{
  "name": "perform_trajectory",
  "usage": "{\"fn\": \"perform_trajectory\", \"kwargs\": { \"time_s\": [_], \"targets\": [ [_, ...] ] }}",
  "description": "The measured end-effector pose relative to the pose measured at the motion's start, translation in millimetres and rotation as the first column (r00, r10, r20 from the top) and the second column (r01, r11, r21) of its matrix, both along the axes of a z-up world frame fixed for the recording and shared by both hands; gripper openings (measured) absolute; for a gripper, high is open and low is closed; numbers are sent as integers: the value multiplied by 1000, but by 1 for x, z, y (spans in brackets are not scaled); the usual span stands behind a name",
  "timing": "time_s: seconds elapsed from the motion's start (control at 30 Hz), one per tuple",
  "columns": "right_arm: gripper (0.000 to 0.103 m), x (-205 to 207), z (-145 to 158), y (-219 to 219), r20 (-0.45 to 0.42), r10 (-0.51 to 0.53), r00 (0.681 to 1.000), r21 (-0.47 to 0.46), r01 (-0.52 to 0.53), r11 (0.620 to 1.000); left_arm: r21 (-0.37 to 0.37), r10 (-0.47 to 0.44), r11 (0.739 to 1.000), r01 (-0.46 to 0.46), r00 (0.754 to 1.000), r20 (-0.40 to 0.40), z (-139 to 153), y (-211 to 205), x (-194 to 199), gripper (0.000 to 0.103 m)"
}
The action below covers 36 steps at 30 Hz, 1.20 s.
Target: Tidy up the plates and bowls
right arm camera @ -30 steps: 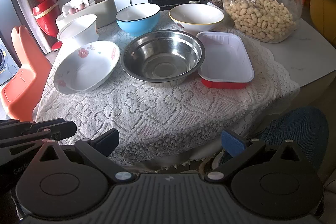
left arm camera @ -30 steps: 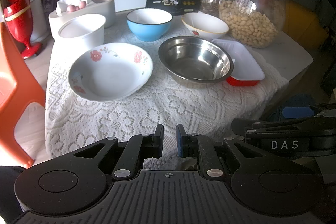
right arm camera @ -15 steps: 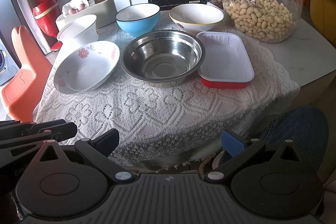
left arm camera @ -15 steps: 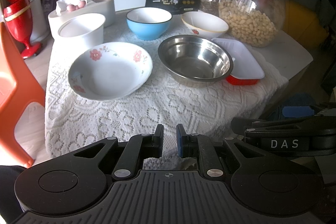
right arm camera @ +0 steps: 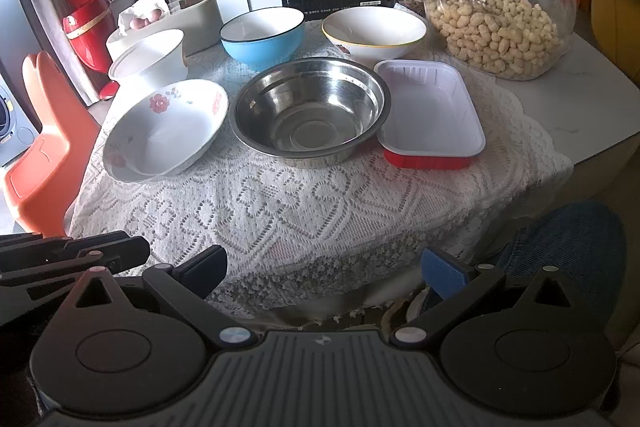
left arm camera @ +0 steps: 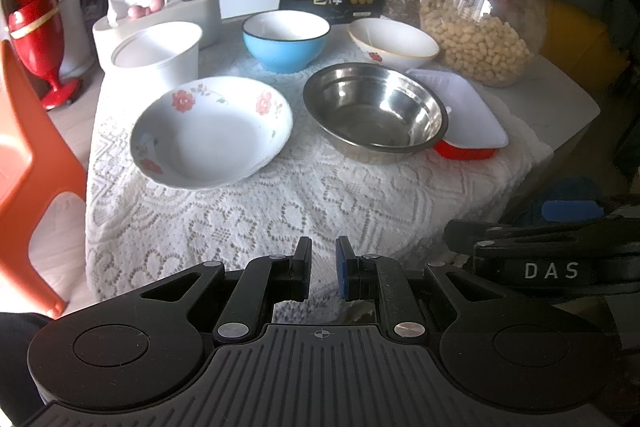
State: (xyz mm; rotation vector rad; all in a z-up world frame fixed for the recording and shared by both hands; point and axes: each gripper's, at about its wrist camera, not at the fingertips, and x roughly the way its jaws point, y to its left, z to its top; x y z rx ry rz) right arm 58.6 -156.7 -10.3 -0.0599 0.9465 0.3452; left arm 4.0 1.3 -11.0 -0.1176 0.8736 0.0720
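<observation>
The steel bowl [right arm camera: 310, 113] sits mid-counter on the lace cloth [right arm camera: 300, 203]. At its nine o'clock lies the flowered dish [right arm camera: 166, 131], at three the red tray [right arm camera: 430, 113], seemingly touching. Blue bowl [right arm camera: 262, 37] at eleven, white bowl [right arm camera: 374, 31] at one. The right tool [right arm camera: 324, 267] hangs open, empty.

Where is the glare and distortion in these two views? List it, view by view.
Left wrist: bright highlights inside the steel bowl, glare on the glass jar, edges bowed by fisheye. Right wrist: glare streaks on the jar, reflections in the steel bowl, dark vignetted corners.
</observation>
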Motion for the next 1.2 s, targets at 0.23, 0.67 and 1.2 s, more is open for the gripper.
{"fn": "perform_trajectory", "kwargs": {
  "time_s": [0.23,0.67,1.2],
  "targets": [
    [103,6,-5,-4,-17,5,1000,23,-4,1000,-2,15,1000,-15,1000,-15,-4,-1,5,16],
    [103,49,6,-65,302,47,952,115,-85,990,-263,-24,964,46,996,88,-8,-9,54,18],
    [101,188,-50,-133,99,39,994,62,-45,997,-220,-220,957,187,966,-134,-19,-60,306,19]
  ]
}}
